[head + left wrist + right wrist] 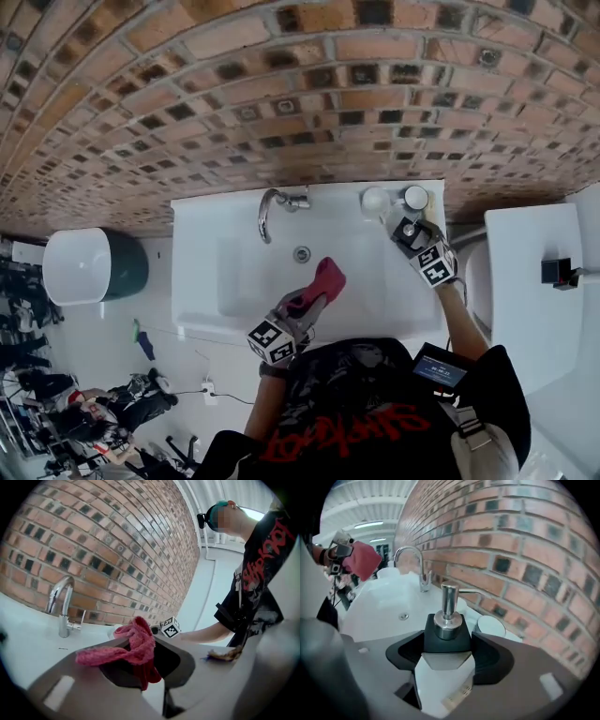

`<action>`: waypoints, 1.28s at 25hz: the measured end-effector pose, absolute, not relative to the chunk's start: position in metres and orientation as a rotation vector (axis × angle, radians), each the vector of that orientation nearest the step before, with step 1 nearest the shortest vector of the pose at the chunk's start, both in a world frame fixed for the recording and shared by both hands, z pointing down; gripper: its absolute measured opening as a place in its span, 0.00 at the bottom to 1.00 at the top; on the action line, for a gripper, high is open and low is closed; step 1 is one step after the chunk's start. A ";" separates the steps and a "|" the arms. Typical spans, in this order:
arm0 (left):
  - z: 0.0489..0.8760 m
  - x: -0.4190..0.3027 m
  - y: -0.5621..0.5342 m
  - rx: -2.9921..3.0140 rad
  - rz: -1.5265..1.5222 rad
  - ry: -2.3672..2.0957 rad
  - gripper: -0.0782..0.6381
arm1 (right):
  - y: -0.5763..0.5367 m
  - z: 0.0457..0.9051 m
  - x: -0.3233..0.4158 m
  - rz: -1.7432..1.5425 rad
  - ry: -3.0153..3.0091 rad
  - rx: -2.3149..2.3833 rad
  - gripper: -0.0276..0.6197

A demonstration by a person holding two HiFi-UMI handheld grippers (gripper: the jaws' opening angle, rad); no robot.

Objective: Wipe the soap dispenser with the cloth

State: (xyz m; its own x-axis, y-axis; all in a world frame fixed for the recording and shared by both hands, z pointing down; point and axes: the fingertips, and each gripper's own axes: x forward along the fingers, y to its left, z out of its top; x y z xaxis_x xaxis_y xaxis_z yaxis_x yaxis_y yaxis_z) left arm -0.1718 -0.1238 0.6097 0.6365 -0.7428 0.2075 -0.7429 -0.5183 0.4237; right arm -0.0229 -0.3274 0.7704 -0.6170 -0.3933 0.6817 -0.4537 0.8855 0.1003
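Observation:
The soap dispenser (446, 641) has a white body, a black top and a chrome pump. It stands at the sink's back right corner (409, 228). My right gripper (447, 654) is shut on it, its pads against the two sides of the black top. The red cloth (324, 280) hangs bunched over the basin, and my left gripper (306, 312) is shut on it. In the left gripper view the cloth (136, 646) drapes across both jaws, and the right gripper's marker cube (171, 626) shows beyond it. The right gripper view catches the cloth (363, 558) at far left.
The white sink (234, 281) has a chrome faucet (270, 208) at its back and a drain (302, 253). Two round white dishes (375, 199) sit by the brick wall beside the dispenser. A white and green bin (89, 265) stands left; a white surface (525, 281) lies right.

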 end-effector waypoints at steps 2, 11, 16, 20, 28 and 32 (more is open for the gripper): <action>0.604 -0.156 -0.131 2.419 0.010 -1.113 0.18 | -0.325 0.772 -0.007 0.201 -2.319 0.759 0.52; 0.590 -0.115 -0.124 2.481 0.037 -1.036 0.18 | -0.323 0.779 -0.012 0.335 -2.018 0.935 0.52; 0.598 -0.118 -0.106 2.448 0.030 -1.061 0.18 | -0.318 0.778 -0.001 0.406 -2.045 0.847 0.76; 0.605 -0.117 -0.103 2.438 0.019 -1.034 0.18 | -0.305 0.770 0.015 0.332 -2.163 0.757 0.80; 0.622 -0.088 -0.111 2.476 0.090 -0.888 0.18 | -0.294 0.811 0.011 0.210 -2.131 0.472 0.76; 0.625 -0.083 -0.118 2.481 0.106 -0.858 0.18 | -0.274 0.809 0.008 0.176 -2.102 0.416 0.69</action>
